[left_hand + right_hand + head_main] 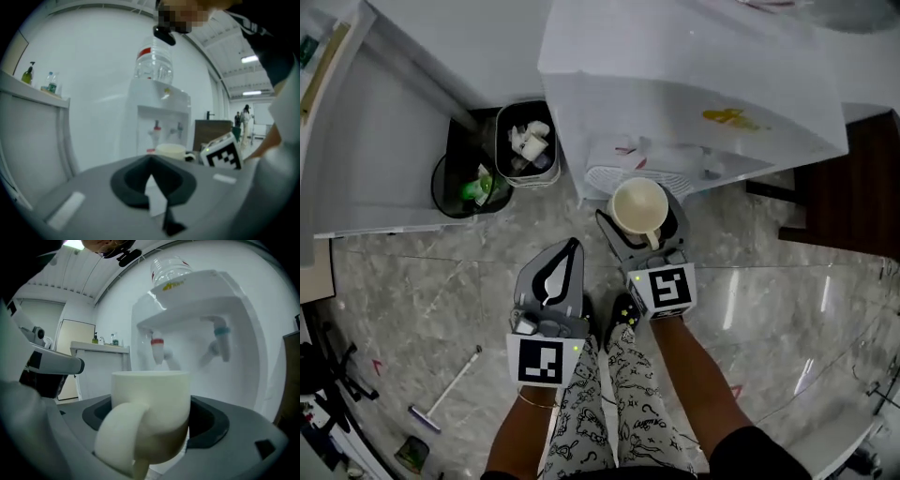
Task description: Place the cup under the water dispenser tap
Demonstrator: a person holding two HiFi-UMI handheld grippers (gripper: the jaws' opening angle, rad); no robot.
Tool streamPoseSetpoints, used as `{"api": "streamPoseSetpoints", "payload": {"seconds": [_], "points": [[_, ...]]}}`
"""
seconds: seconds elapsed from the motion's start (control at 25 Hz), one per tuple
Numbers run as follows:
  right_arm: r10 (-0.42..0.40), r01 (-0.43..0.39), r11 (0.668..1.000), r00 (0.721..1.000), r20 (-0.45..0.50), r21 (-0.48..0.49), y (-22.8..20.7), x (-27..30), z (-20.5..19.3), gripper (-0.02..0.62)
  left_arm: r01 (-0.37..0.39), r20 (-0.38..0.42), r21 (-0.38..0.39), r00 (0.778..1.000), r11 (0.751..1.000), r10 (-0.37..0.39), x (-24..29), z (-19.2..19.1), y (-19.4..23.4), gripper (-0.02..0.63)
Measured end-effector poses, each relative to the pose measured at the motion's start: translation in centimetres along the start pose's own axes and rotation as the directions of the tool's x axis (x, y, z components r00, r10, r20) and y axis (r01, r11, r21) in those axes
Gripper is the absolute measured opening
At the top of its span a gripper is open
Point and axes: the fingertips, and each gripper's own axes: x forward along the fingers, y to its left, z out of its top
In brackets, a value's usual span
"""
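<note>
A cream cup [637,202] sits upright between the jaws of my right gripper [643,225], which is shut on it, handle turned toward me. In the right gripper view the cup [152,408] fills the foreground, with the white water dispenser [197,310] just behind it. Its red tap [157,347] and blue tap [222,336] hang above and beyond the rim. From above, the cup is in front of the dispenser [694,84], close to its drip tray [614,178]. My left gripper [570,248] hangs lower left of the cup, jaws together, holding nothing.
Left of the dispenser stand a grey bin [528,142] with paper waste and a black mesh bin [469,185]. A white counter [375,112] runs along the left, dark wooden furniture [853,187] is on the right. A brush [441,398] lies on the marble floor.
</note>
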Motion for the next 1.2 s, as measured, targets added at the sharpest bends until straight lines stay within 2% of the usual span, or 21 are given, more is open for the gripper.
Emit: {"api": "streamPoseSetpoints", "payload": {"seconds": [0.12, 0.28, 0.36, 0.48, 0.6, 0.72, 0.84, 1.0, 1.2], "points": [[0.005, -0.005, 1.0, 1.0, 0.006, -0.005, -0.2, 2.5, -2.1, 0.408, -0.039, -0.005, -0.052, 0.999, 0.998, 0.039, 1.2, -2.1, 1.3, -0.003], [-0.087, 0.087, 0.993, 0.996, -0.002, 0.075, -1.8, 4.4, -4.1, 0.408, -0.065, -0.019, -0.082, 0.998, 0.995, 0.063, 1.3, -3.4, 2.3, -0.003], [-0.111, 0.111, 0.989, 0.994, -0.01, 0.093, -2.4, 5.2, -4.9, 0.408, -0.046, -0.048, -0.081, 0.998, 0.996, 0.043, 1.2, -3.9, 2.1, -0.003], [-0.119, 0.119, 0.992, 0.993, -0.01, 0.051, -3.1, 6.0, -5.3, 0.408, 0.015, -0.101, -0.07, 0.995, 0.997, -0.022, 0.7, -4.4, 0.9, -0.003], [-0.128, 0.129, 0.991, 0.991, -0.024, 0.03, -2.7, 6.4, -5.9, 0.408, 0.027, -0.127, -0.053, 0.991, 0.998, -0.033, -0.3, -4.6, 0.9, -0.003], [-0.161, 0.162, 0.986, 0.986, -0.04, 0.027, -2.3, 6.9, -6.3, 0.408, -0.006, -0.128, -0.099, 0.992, 0.995, -0.006, -0.4, -4.8, 1.3, -0.003], [-0.18, 0.18, 0.984, 0.983, -0.029, 0.002, -2.4, 7.0, -6.4, 0.408, -0.003, -0.115, -0.134, 0.993, 0.991, -0.012, -0.1, -4.6, 0.7, -0.003], [-0.159, 0.159, 0.987, 0.987, -0.013, -0.011, -2.3, 7.0, -6.6, 0.408, 0.022, -0.11, -0.139, 0.993, 0.99, -0.038, -0.3, -4.5, 0.0, -0.003], [-0.155, 0.155, 0.988, 0.987, -0.032, 0.002, -2.3, 6.9, -6.6, 0.408, 0.071, -0.126, -0.094, 0.989, 0.993, -0.083, -0.9, -4.7, -1.2, -0.003]]}}
